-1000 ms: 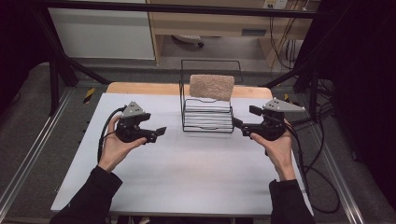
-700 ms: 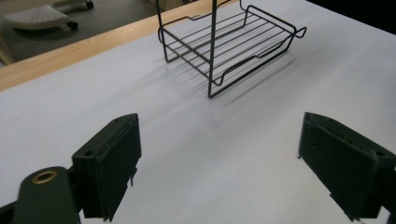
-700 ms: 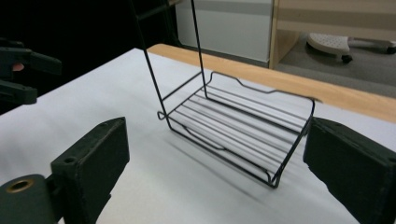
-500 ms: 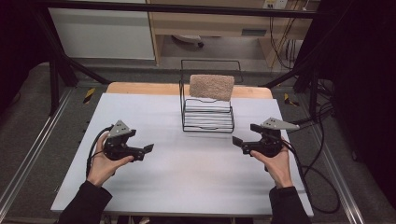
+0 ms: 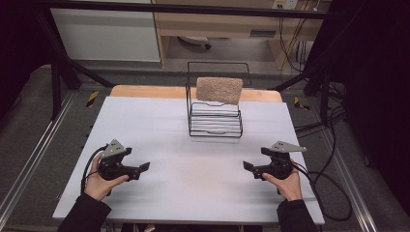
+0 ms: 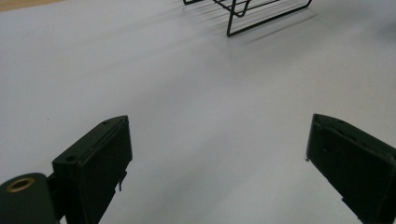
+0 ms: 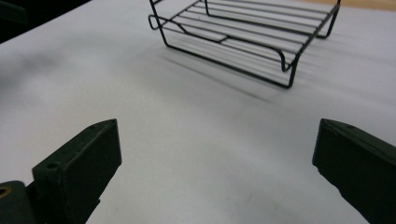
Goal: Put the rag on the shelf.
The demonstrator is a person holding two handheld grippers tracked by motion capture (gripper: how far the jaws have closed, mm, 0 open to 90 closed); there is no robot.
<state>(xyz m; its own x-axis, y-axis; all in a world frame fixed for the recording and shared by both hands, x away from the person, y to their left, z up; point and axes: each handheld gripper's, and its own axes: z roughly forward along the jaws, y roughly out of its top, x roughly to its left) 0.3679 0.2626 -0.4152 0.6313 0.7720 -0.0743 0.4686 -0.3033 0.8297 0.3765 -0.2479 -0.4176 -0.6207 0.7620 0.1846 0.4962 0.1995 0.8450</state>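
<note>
The black wire rack (image 5: 215,118) stood at the far middle of the white table (image 5: 193,193), with a tan rectangular sponge-like block (image 5: 219,90) resting on its top. Well apart from it, near left, the left gripper (image 5: 144,167) was spread wide and empty. Near right, the right gripper (image 5: 246,166) was likewise wide, holding nothing.

A white table (image 5: 193,193) is standing on grey floor (image 5: 29,125), with a white cabinet (image 5: 109,34) and wooden shelving (image 5: 217,21) sitting beyond
</note>
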